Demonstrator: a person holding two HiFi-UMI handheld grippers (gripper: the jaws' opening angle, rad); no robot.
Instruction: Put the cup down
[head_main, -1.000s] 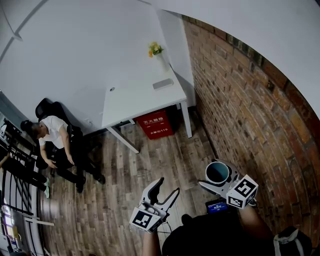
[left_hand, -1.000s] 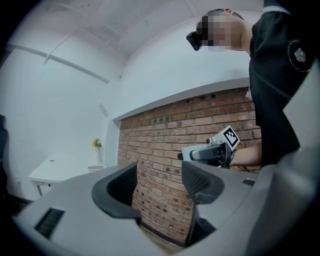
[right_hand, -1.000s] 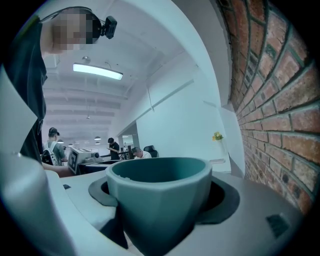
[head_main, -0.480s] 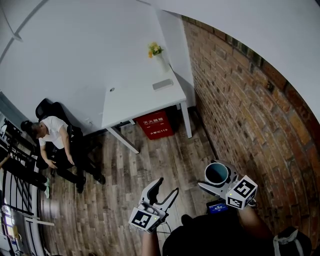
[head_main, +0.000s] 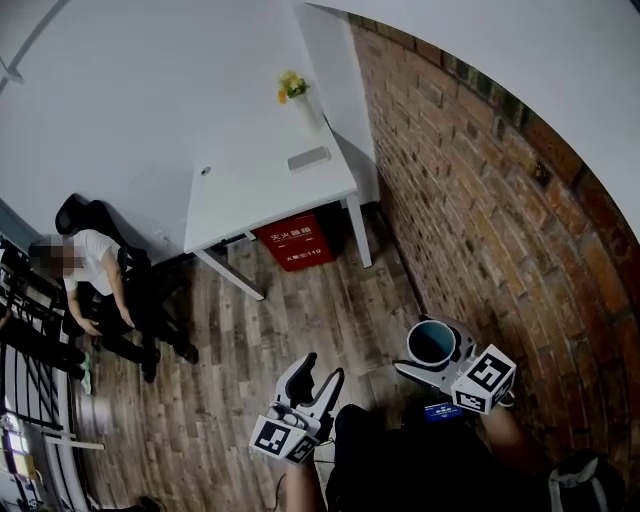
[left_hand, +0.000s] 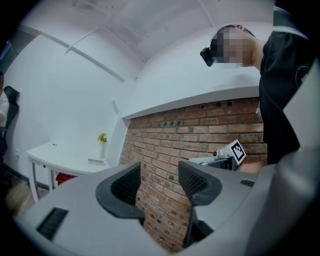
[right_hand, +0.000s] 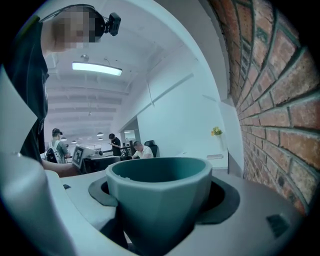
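A teal cup (right_hand: 159, 200) sits upright between the jaws of my right gripper (right_hand: 162, 192), which is shut on it. In the head view the same cup (head_main: 432, 341) shows at the lower right with its mouth up, held in the right gripper (head_main: 432, 352) above the wood floor beside the brick wall. My left gripper (head_main: 312, 378) hangs at the lower middle, open, with nothing between its dark pads (left_hand: 126, 184). In the left gripper view the left gripper (left_hand: 160, 182) points at the brick wall, and the right gripper's marker cube (left_hand: 236, 151) shows at the right.
A white table (head_main: 262, 190) stands far ahead against the white wall, bearing a vase of yellow flowers (head_main: 292, 88) and a flat grey object (head_main: 309, 158). Under it is a red box (head_main: 294, 243). A brick wall (head_main: 480, 200) runs along the right. A seated person (head_main: 95, 275) is at left.
The view has shifted: table, red box and seated person now sit further left and higher. The left gripper has moved a little down and left. The cup stays in the right gripper.
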